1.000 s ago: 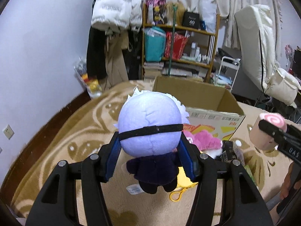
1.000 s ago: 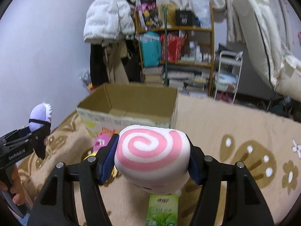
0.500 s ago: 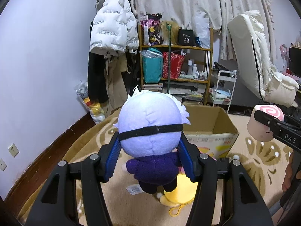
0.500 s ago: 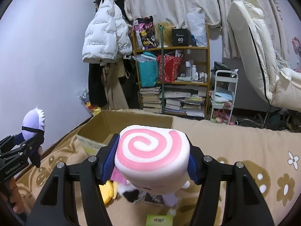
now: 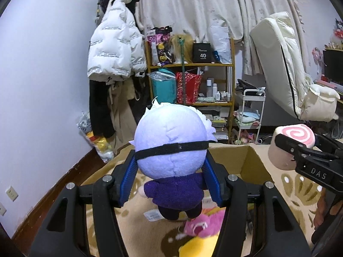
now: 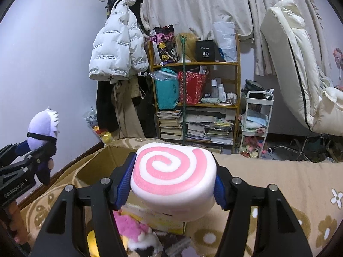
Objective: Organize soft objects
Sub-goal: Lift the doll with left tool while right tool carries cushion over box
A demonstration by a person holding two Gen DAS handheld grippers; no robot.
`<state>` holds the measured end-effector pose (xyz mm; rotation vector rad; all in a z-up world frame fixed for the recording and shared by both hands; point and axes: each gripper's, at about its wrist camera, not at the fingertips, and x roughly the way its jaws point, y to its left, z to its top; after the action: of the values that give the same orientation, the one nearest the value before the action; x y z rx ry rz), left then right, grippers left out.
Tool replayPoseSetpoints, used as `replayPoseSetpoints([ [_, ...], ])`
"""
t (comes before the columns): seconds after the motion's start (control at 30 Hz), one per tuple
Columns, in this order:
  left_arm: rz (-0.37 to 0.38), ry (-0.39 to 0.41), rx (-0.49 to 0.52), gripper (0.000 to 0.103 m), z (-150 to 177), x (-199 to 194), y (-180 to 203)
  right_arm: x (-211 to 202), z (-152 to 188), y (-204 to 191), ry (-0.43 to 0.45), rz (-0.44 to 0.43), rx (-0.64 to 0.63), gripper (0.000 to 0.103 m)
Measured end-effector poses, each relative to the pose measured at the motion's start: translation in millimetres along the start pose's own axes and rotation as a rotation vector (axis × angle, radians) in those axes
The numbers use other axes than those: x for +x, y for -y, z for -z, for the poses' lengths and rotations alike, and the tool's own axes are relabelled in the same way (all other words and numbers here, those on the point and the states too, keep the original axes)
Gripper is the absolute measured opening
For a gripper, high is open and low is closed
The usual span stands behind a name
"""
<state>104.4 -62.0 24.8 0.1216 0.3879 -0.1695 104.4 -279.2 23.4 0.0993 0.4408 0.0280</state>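
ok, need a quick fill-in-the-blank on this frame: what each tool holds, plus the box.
1. The left tool is shut on a plush doll with a ____ band around its head.
2. The right tool is shut on a roll plush whose top shows a pink ____.
3. The cardboard box ahead stands with its top ____.

Missing words: black; spiral; open
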Motion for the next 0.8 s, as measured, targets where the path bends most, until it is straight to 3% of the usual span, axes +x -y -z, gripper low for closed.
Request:
replayPoseSetpoints([
  [0.37,0.023,-0.075,0.058,0.058,4.2,61.6,15.7,43.3,-11.4,-1.0,-0.001,-0.016,-0.016,0.067],
  [0.8,0.024,-0.176,0.069,0.059,20.5,104.4,23.6,84.9,2.6,5.5,-0.09,-0.053,0.016,0.067],
])
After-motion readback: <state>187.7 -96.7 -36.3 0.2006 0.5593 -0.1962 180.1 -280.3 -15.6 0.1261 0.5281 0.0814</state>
